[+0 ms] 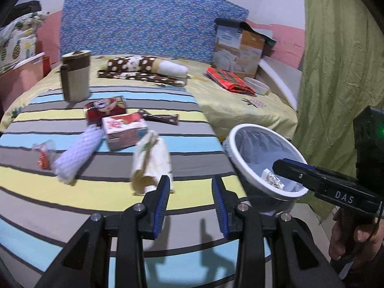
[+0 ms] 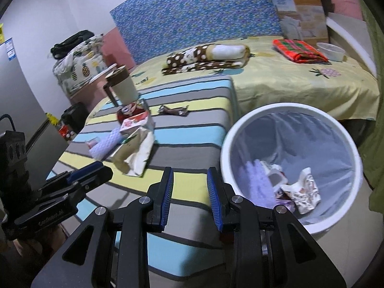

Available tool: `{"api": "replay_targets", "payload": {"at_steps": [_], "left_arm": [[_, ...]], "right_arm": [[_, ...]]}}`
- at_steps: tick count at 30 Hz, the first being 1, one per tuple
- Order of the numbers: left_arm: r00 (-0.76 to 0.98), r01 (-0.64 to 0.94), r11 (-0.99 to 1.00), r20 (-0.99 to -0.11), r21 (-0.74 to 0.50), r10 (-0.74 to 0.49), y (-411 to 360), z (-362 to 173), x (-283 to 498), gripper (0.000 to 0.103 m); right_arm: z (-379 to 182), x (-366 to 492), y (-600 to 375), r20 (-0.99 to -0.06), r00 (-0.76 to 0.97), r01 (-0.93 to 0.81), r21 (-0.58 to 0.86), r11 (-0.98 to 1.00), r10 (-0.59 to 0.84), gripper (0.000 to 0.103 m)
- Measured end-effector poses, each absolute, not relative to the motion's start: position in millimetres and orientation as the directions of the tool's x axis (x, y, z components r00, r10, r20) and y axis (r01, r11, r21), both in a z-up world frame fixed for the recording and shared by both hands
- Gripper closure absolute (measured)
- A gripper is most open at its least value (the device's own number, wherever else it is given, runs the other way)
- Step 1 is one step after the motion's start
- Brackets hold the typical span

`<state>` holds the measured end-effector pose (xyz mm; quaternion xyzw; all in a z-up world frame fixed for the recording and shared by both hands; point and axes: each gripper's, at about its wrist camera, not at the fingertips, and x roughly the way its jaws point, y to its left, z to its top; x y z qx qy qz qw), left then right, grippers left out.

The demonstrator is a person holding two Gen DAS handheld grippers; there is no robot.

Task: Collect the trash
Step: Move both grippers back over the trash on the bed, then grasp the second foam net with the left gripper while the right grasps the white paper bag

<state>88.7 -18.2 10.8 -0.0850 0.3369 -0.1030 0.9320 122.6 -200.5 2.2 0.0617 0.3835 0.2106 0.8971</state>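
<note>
Trash lies on the striped cover (image 1: 96, 192): a cream wrapper (image 1: 150, 160) (image 2: 134, 153), a white foam net (image 1: 76, 153) (image 2: 105, 144), a pink carton (image 1: 124, 129) (image 2: 135, 122), a red cartoon packet (image 1: 105, 108), a brown wrapper (image 1: 160, 117) (image 2: 174, 110) and a small red wrapper (image 1: 44, 156). The white bin (image 1: 261, 183) (image 2: 224, 148) stands at the bed's right with crumpled packets (image 2: 302, 189) inside. My left gripper (image 1: 190, 184) (image 2: 105, 172) is open and empty, just short of the cream wrapper. My right gripper (image 2: 189, 175) (image 1: 279, 166) is open and empty beside the bin's rim.
A lidded mug (image 1: 75, 76) stands behind the trash. Farther back lie a dotted blanket (image 1: 144, 69), a red plaid cloth (image 1: 228, 79), a white bowl (image 1: 258, 86) and a cardboard box (image 1: 237, 50). A green curtain (image 1: 336, 72) hangs right of the bin.
</note>
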Motion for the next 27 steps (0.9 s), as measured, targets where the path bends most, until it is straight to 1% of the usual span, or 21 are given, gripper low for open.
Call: {"api": "replay_targets", "payload": {"at_steps": [12, 20, 24, 27], "left_arm": [[0.774, 0.031, 0.976, -0.612, -0.216, -0.16, 24, 9, 83, 0.065], [0.78, -0.056, 0.98, -0.621, -0.193, -0.078, 60, 4, 88, 0.065], [0.776, -0.088, 0.98, -0.629, -0.181, -0.046, 77, 0, 94, 0.061], [0.771, -0.111, 0.98, -0.636, -0.166, -0.02, 88, -5, 100, 0.06]], "right_arm": [[-2, 127, -168, -0.678, 0.559, -0.393, 0.29, 0.873, 0.477, 0.072], [2, 131, -145, -0.676, 0.538, -0.435, 0.289, 0.853, 0.504, 0.072], [1, 137, -130, -0.679, 0.524, -0.45, 0.292, 0.844, 0.514, 0.072], [0, 140, -121, -0.683, 0.512, -0.457, 0.296, 0.839, 0.521, 0.072]]}}
